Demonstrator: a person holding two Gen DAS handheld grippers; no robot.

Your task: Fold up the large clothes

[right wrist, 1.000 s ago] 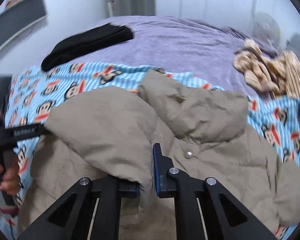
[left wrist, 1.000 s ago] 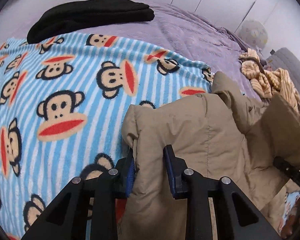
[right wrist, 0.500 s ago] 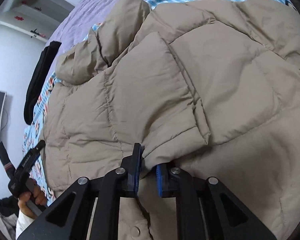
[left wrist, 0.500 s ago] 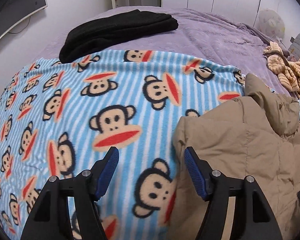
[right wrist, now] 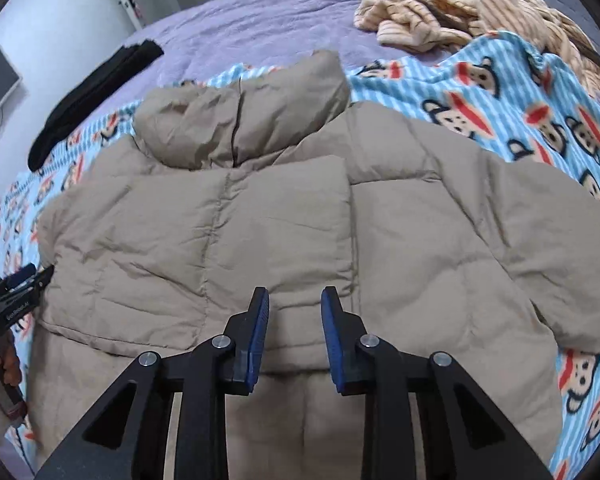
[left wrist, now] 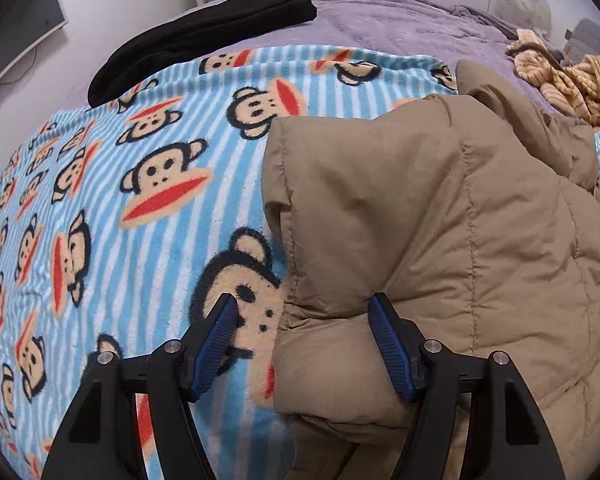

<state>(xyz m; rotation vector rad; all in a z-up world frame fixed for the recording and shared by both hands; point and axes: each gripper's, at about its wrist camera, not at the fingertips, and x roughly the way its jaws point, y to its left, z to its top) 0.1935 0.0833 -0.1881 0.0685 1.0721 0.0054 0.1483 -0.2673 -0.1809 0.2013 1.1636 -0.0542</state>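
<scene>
Tan puffer jacket (right wrist: 284, 216), monkey-print blanket (left wrist: 140, 208)

My right gripper (right wrist: 293, 300) hung over tan puffer jacket (right wrist: 284, 216), jaws just been opening, nothing pinched between pads. Sleeve lay folded across jacket front, hood at far end. Monkey-print blanket (right wrist: 500, 88) underneath. Left gripper (right wrist: 18, 284) at jacket's left edge. Black garment (right wrist: 96, 92) on purple bedspread (right wrist: 260, 28).

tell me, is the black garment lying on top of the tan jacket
No, the black garment lies apart at the far side of the bed, on the purple cover, clear of the tan jacket.
</scene>
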